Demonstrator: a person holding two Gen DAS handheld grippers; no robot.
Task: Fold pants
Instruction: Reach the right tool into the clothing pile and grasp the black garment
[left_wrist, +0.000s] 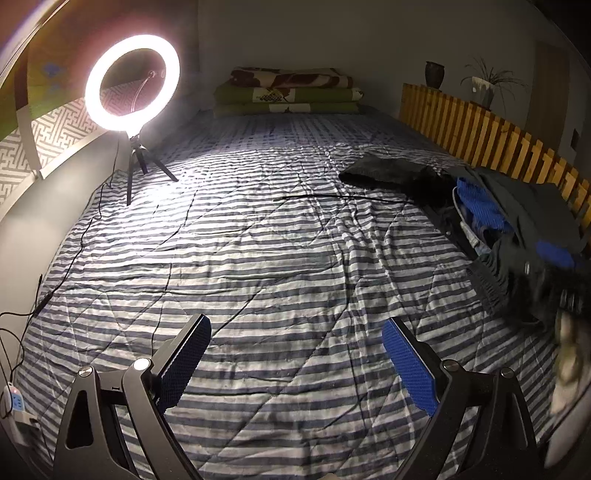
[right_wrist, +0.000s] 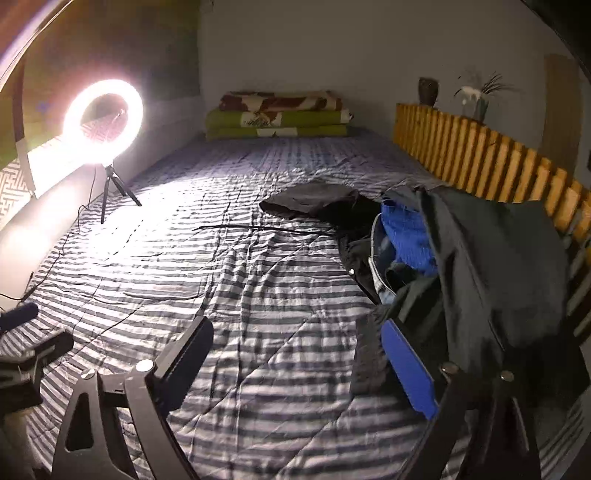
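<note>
A heap of dark clothes (right_wrist: 480, 258) lies along the right side of the striped bed quilt (right_wrist: 258, 277), with a blue garment (right_wrist: 406, 232) tucked in it; which piece is the pants I cannot tell. My right gripper (right_wrist: 295, 325) is open right beside the heap. A grey ribbed hem (right_wrist: 365, 350) lies just inside its blue right pad (right_wrist: 406, 369), unpinched. In the left wrist view the heap (left_wrist: 517, 229) sits to the right. My left gripper (left_wrist: 295, 325) is open over bare quilt (left_wrist: 277, 258), holding nothing.
A lit ring light on a tripod (left_wrist: 131, 83) stands at the left, its cable trailing along the quilt. Folded blankets (left_wrist: 288, 92) are stacked at the far end. A wooden slat rail (left_wrist: 480, 129) borders the right side. A black garment (left_wrist: 388, 171) lies beyond the heap.
</note>
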